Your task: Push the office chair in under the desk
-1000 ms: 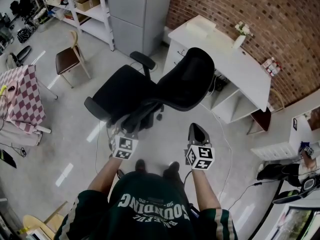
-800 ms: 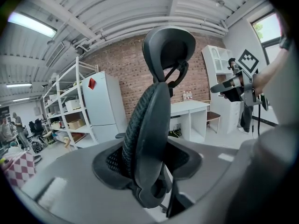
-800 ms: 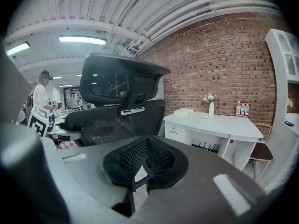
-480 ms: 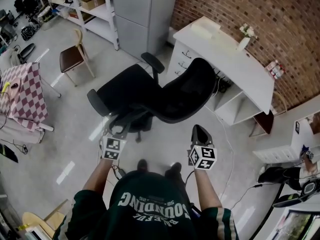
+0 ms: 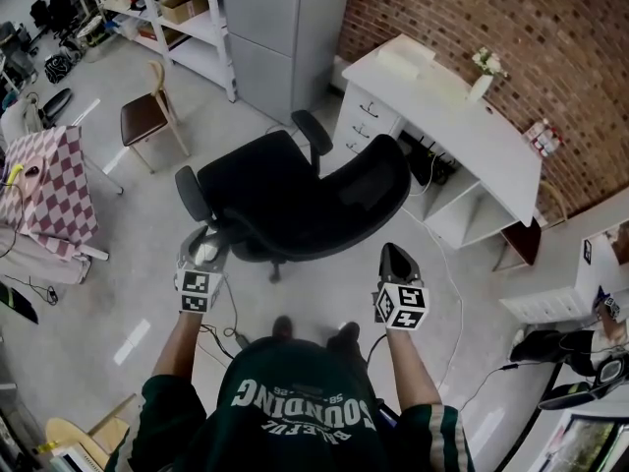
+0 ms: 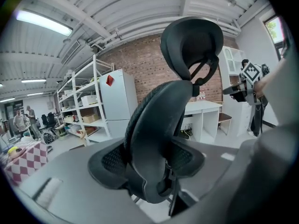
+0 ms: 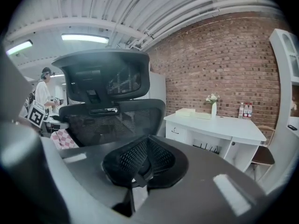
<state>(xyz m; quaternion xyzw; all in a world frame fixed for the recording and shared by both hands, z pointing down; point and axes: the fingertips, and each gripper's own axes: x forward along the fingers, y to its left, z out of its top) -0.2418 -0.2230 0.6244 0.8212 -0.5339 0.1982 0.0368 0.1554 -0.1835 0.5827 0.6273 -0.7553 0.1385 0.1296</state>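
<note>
The black office chair (image 5: 280, 200) stands on the floor in front of me, its curved back (image 5: 369, 200) turned toward me and its seat toward the shelves. The white desk (image 5: 447, 116) is against the brick wall beyond it, at the right. My left gripper (image 5: 201, 254) is beside the chair's left armrest (image 5: 189, 193), clear of it; its jaws are opening and nothing is between them. In the left gripper view the chair's back (image 6: 154, 143) is edge-on ahead. My right gripper (image 5: 393, 256) is shut, just behind the backrest's right edge; whether it touches I cannot tell.
A wooden chair (image 5: 147, 116) and a checked table (image 5: 49, 190) stand at the left. Shelving (image 5: 162, 8) and a grey cabinet (image 5: 285, 28) line the back. A vase (image 5: 479, 82) stands on the desk. Cables (image 5: 442, 283) trail on the floor at the right.
My left gripper has come off the lower edge of the chair's back, swung out to the left and opened. The chair has turned. The right gripper has barely moved.
</note>
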